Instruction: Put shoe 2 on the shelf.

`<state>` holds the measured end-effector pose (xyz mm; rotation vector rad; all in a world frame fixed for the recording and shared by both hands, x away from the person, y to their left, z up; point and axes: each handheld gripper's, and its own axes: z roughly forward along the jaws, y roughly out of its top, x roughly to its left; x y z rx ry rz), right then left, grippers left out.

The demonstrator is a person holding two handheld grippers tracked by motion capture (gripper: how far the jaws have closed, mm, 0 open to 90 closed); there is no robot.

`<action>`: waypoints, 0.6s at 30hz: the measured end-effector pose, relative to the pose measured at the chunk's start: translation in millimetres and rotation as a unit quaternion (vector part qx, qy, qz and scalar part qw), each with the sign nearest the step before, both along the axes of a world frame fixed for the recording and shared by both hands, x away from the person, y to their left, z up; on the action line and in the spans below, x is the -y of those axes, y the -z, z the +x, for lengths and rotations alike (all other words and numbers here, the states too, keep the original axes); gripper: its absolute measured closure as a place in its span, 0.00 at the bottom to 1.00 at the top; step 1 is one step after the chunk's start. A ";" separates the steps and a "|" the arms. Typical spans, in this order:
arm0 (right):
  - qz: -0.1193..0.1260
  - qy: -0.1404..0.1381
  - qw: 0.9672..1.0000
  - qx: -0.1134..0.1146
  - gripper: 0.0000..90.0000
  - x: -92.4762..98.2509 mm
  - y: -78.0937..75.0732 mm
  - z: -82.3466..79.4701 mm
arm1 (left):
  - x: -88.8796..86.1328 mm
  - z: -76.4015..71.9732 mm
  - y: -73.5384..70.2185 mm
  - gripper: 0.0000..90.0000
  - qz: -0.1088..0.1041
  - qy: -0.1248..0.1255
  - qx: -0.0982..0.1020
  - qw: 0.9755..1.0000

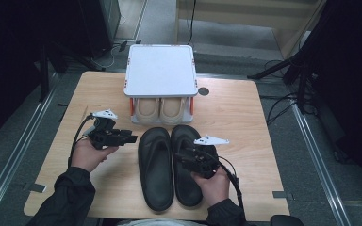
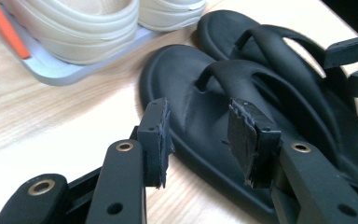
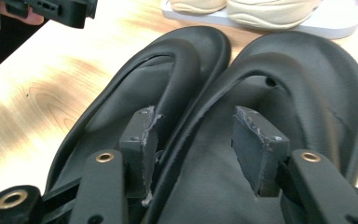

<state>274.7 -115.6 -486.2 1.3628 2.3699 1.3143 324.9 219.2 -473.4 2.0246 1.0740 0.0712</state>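
Two black flip-flops lie side by side on the wooden table, the left flip-flop [image 1: 155, 162] [image 2: 182, 88] [image 3: 121, 93] touching the right flip-flop [image 1: 187, 179] [image 3: 307, 79]. My left gripper [image 1: 131, 138] [image 2: 199, 135] hovers just left of the left flip-flop's toe end. Its jaws stand open with nothing between them. My right gripper [image 1: 183, 157] [image 3: 193, 140] hangs low over the right flip-flop. It is open, one jaw at each side of that shoe's inner strap, pads apart from it.
A white two-level rack [image 1: 160, 70] stands at the table's far middle, with a pair of beige sandals [image 1: 162, 110] [image 2: 84, 28] on its lower tray. Bare wood [image 1: 245, 122] lies on both sides of the shoes. The table's front edge is near my forearms.
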 end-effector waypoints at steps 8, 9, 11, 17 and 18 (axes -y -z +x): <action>-0.002 -0.002 1.000 0.000 0.47 -13.4 5.9 -1.7 | -4.7 1.9 0.3 0.60 -0.010 -0.009 0.006 1.000; -0.002 -0.001 1.000 0.000 0.46 -14.3 6.6 -1.5 | -4.1 2.0 0.2 0.60 -0.012 -0.008 0.010 1.000; -0.005 -0.002 1.000 -0.001 0.45 -18.4 9.7 -0.2 | -4.0 2.0 0.1 0.58 -0.014 -0.010 0.014 1.000; -0.013 0.005 1.000 0.009 0.44 -28.2 13.3 -1.2 | -8.4 4.1 -0.6 0.56 -0.021 -0.022 0.018 0.999; -0.018 0.007 1.000 0.014 0.44 -29.7 13.7 -1.5 | -9.0 4.3 -0.8 0.56 -0.023 -0.025 0.020 0.999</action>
